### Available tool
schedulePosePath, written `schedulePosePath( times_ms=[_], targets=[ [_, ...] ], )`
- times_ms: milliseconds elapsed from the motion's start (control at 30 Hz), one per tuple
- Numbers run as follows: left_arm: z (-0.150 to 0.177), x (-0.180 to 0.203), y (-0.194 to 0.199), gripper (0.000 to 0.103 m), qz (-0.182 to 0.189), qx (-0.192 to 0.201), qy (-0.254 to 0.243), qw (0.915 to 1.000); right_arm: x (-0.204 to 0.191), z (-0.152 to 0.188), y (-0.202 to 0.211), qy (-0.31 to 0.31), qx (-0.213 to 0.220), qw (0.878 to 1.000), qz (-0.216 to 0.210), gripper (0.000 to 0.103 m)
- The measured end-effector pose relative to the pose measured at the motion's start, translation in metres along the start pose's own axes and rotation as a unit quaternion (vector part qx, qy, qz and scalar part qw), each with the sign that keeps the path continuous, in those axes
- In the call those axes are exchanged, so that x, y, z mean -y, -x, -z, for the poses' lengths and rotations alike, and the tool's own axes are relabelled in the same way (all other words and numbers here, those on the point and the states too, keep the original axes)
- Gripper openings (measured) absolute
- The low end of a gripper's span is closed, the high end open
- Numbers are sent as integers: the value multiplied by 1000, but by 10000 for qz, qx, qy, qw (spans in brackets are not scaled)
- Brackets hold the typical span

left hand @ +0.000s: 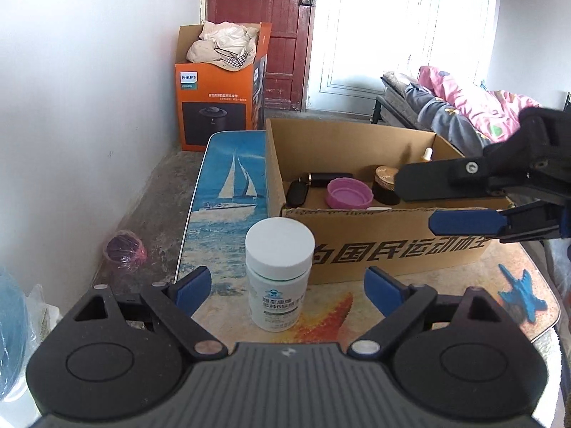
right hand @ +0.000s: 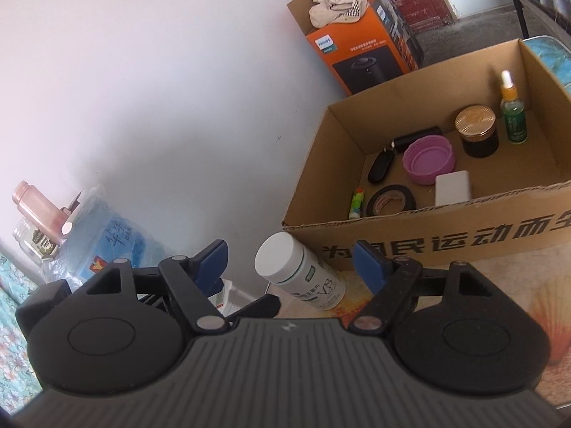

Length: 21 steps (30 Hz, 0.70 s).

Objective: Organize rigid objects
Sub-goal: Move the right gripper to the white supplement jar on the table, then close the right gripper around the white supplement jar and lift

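White-capped bottle [left hand: 279, 278] stands btwn my left gripper's [left hand: 282, 290] spread jaws, right gripper [right hand: 289, 265] likewise agape; off-centre closure could topple it vs. cardboard box [left hand: 392, 246].

Home bedroom; bedding [left hand: 474, 107], red door [left hand: 264, 32].

White-capped white pill bottle [left hand: 279, 274] stands upright on the counter [left hand: 464, 296], just beside the open cardboard box [left hand: 392, 249].

one white bottle [left hand: 279, 273], one cardboard box [left hand: 392, 249], eight items inside
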State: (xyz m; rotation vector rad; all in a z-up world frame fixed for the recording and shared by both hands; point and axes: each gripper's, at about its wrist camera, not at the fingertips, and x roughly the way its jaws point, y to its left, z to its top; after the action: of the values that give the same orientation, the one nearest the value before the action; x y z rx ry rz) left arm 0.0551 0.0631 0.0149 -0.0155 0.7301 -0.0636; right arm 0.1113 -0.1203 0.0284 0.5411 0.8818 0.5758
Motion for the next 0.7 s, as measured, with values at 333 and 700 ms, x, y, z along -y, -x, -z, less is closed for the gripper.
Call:
schedulePosePath(
  times_ms=[333, 700],
  targets=[
    [6, -11, -41, 84, -69, -204, -87, 9997, -3, -2, -73, -322, -490, 9983, 46, 70],
    [7, -11, -55, 53, 132, -384, -34, 9992, 6, -4, -95, -586, -669, 9960, -24, 51]
  ],
)
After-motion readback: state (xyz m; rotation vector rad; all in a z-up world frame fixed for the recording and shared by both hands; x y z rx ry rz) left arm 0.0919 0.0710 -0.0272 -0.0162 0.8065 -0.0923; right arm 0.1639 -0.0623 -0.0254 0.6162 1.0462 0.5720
